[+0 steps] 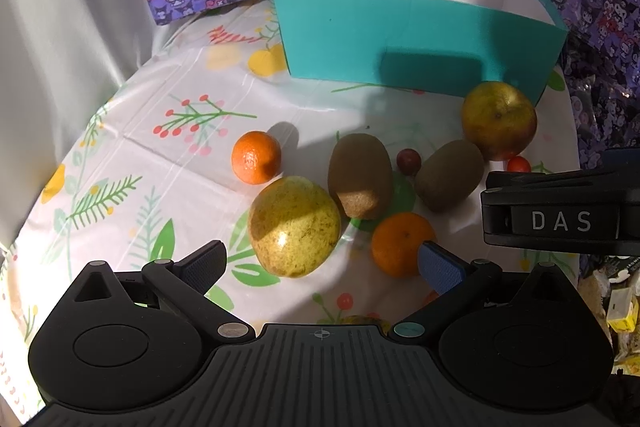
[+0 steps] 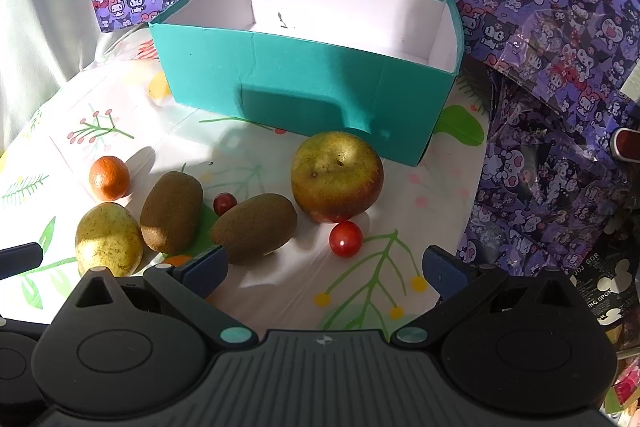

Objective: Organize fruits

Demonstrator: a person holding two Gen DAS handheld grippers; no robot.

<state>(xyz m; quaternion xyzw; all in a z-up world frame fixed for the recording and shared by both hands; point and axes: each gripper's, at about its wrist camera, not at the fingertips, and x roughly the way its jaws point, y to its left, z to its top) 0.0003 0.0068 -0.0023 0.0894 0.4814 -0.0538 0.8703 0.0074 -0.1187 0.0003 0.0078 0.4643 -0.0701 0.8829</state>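
Observation:
A teal box (image 1: pixel 416 39) with a white inside stands empty at the back of the table; it also shows in the right wrist view (image 2: pixel 304 83). Fruits lie loose in front of it: a yellow pear (image 1: pixel 294 225), two kiwis (image 1: pixel 360 175) (image 1: pixel 449 174), two mandarins (image 1: pixel 256 157) (image 1: pixel 402 243), an apple (image 1: pixel 499 119), a grape (image 1: pixel 409 161) and a cherry tomato (image 2: pixel 346 238). My left gripper (image 1: pixel 322 265) is open just before the pear and near mandarin. My right gripper (image 2: pixel 326 273) is open and empty, near the tomato and right kiwi (image 2: pixel 254 228).
The round table carries a white floral cloth (image 1: pixel 160 163). Purple cartoon-print sheeting (image 2: pixel 540 27) hangs behind and to the right. A pale curtain (image 1: pixel 60 27) is at the left. The right gripper's body (image 1: pixel 560 215) shows at the right edge of the left wrist view.

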